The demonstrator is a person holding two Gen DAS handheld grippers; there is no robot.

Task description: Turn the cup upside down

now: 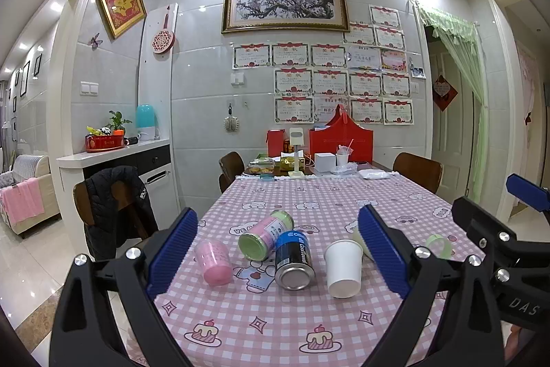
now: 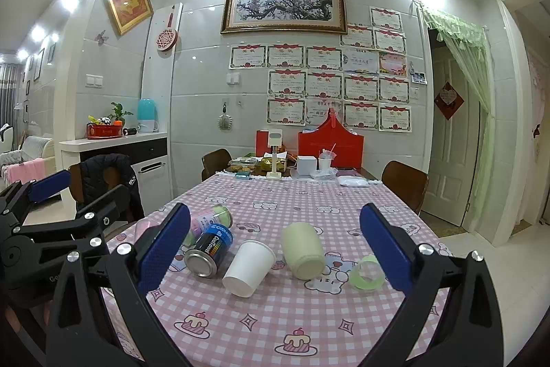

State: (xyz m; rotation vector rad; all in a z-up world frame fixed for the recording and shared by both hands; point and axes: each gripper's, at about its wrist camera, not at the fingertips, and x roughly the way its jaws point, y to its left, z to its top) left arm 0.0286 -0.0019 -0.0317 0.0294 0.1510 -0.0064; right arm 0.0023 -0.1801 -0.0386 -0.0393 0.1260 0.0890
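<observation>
Several cups and cans lie on their sides on the pink checked tablecloth [image 1: 309, 325]. A white paper cup [image 1: 343, 268] lies base toward me; it also shows in the right wrist view [image 2: 248, 267]. A pink cup [image 1: 213, 262] lies at the left. A cream cup [image 2: 303, 250] and a small green cup [image 2: 367, 272] lie at the right. My left gripper [image 1: 276, 255] is open and empty above the near table edge. My right gripper [image 2: 275, 258] is open and empty beside it.
A blue can [image 1: 294, 260] and a pink-green can [image 1: 266, 234] lie between the cups. Red boxes [image 1: 340, 141], a white box and food containers crowd the table's far end. Wooden chairs stand around; one at left holds a black jacket [image 1: 117, 205].
</observation>
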